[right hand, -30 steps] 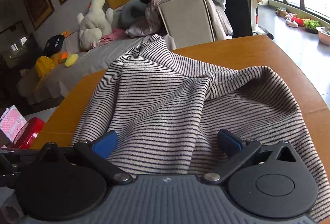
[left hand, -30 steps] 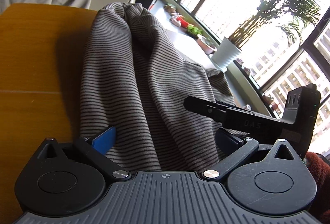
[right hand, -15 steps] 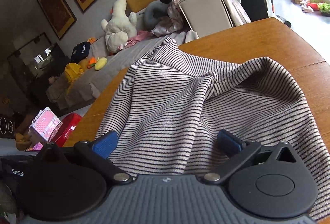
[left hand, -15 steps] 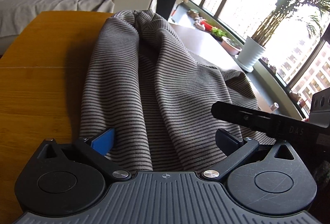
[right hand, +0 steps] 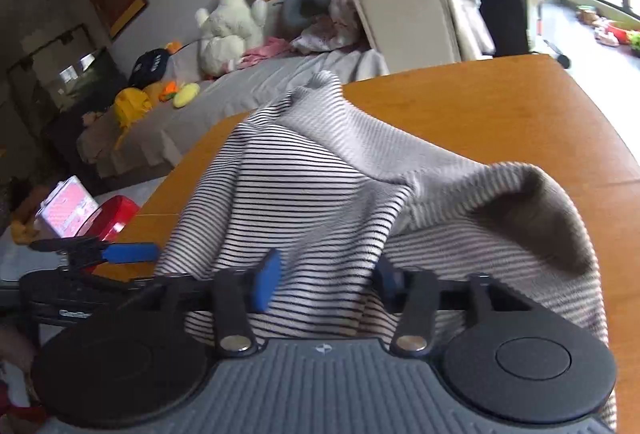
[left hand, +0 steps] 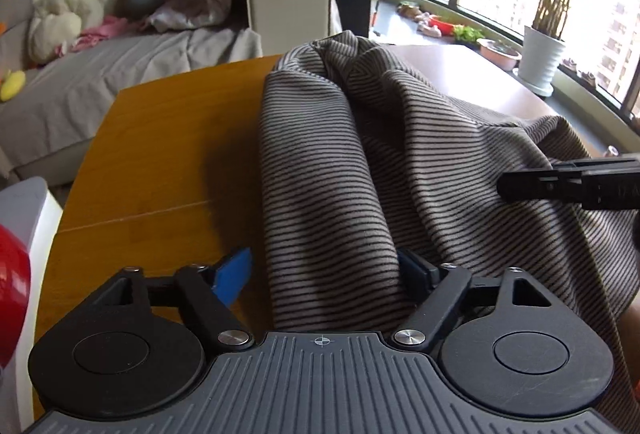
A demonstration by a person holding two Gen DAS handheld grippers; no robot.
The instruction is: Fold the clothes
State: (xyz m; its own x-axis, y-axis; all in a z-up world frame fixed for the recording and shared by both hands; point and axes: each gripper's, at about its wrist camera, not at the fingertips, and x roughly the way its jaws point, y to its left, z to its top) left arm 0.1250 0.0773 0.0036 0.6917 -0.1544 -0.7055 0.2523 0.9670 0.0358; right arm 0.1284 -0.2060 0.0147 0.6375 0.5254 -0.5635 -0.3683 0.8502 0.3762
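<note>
Garment: a striped garment is draped over the wooden table, its near hem drawn up between the fingers of both grippers, its far end bunched into a peak ahead of them.
Left gripper: fingers are spread; the blue pad on one side stands clear of the cloth over bare table, while the cloth lies against the other finger. No clamping is seen.
Right gripper: fingers are closer together, with a fold of the stripes gathered between them; the cloth is touched by both pads, so a grip on it is judged likely.
Reason for the hold: the hem seems to be taken at two points so that the near edge can be carried forward over the far part as one fold.
Slack: a loose loop of fabric is raised just beyond the right gripper's fingers, which suggests an uneven pull.
Other gripper seen: the left one appears beside the right gripper's fingers, at the garment's edge.
Risk: with the left fingers apart, that corner could be dropped.
</note>
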